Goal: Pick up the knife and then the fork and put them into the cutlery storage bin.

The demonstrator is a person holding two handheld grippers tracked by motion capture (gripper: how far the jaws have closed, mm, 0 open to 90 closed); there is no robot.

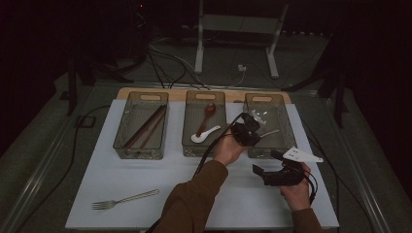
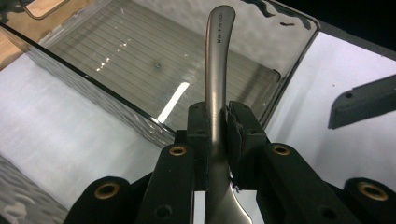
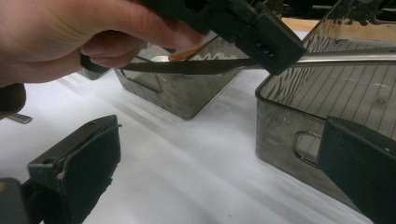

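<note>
Dark room, white desk [image 1: 145,174] with three bins along the far edge. Left gripper [image 2: 218,126] jaws clamp a knife [image 2: 215,70] over the right bin [image 1: 286,141], not dropped yet. Right gripper [image 3: 210,177] jaws wide, empty. Fork [image 1: 125,199] waits near the front-left corner.

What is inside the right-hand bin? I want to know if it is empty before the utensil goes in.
The right bin has a bare ribbed floor; the metal utensil, clamped in the left gripper, hangs over it. The near corner is hidden by the gripper.
</note>
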